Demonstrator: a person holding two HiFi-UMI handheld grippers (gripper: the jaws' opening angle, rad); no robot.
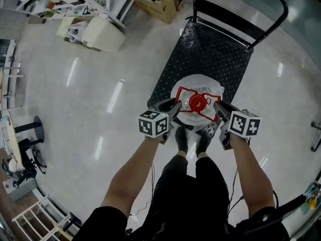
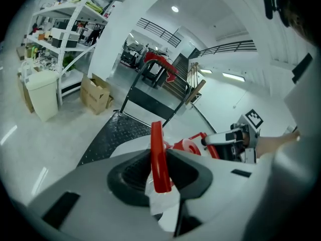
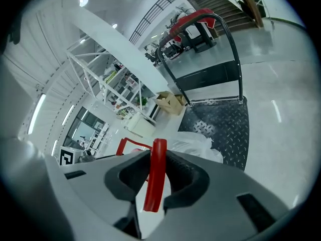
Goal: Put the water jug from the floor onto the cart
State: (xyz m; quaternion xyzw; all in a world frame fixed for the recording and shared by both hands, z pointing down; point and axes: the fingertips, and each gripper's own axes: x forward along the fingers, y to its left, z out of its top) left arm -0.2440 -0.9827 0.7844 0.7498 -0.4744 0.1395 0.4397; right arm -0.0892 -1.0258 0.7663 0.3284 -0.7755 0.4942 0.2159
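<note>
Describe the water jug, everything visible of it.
The water jug, seen from above, is a rounded body of whitish translucent plastic with a red cap at its centre and a red handle frame around the top. It is upright over the near end of the cart; whether it rests on the dark deck cannot be told. The left gripper and right gripper each clamp one side of the frame.

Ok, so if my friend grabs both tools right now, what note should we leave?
Left tool: shut on the red plastic handle frame of the clear water jug.
Right tool: shut on the same frame, other side.
Jug: over the near end of the black diamond-plate cart; cannot tell if it rests there.
Done: jug off the floor.
To do: set it down fully, open both tools.
</note>
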